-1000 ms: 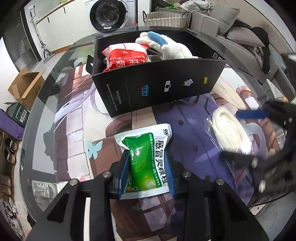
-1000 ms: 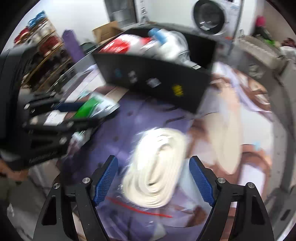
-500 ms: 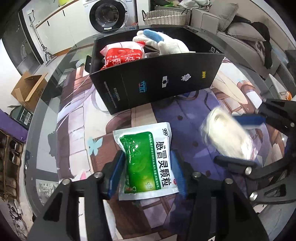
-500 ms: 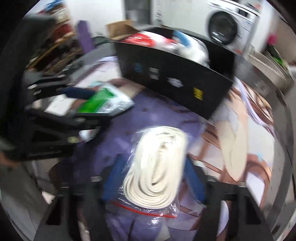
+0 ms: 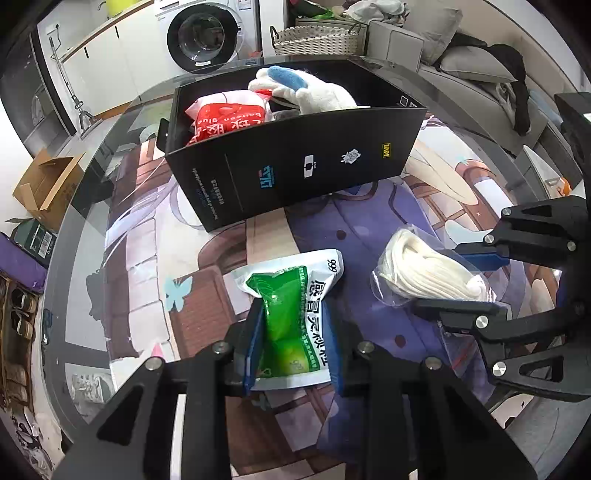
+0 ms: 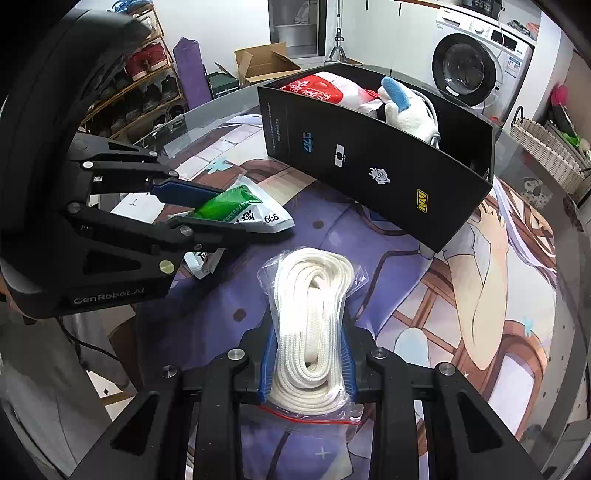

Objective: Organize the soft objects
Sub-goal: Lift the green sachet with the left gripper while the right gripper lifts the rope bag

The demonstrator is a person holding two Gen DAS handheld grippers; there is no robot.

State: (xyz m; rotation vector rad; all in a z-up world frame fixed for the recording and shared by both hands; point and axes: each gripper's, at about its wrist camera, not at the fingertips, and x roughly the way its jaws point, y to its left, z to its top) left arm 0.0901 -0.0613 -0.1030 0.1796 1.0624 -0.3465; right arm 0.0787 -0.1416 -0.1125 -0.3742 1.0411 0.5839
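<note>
A green and white pouch lies on the printed mat, and my left gripper is closing on it. Its blue pads press the pouch's sides, and the pouch buckles between them. To its right lies a clear bag of coiled white rope. My right gripper is closing on this bag, with both pads tight against the coil. The left wrist view shows the rope bag from the side. Behind both stands an open black box holding a red and white pouch and a white plush toy.
The mat covers a round glass table whose rim curves along the left. On the floor beyond are a cardboard box, a washing machine, a wicker basket, a sofa and a shoe rack.
The right gripper's wide jaws came in over the rope bag and closed on it. The left gripper's jaws widened briefly around the green pouch, then squeezed it so that it buckled.
</note>
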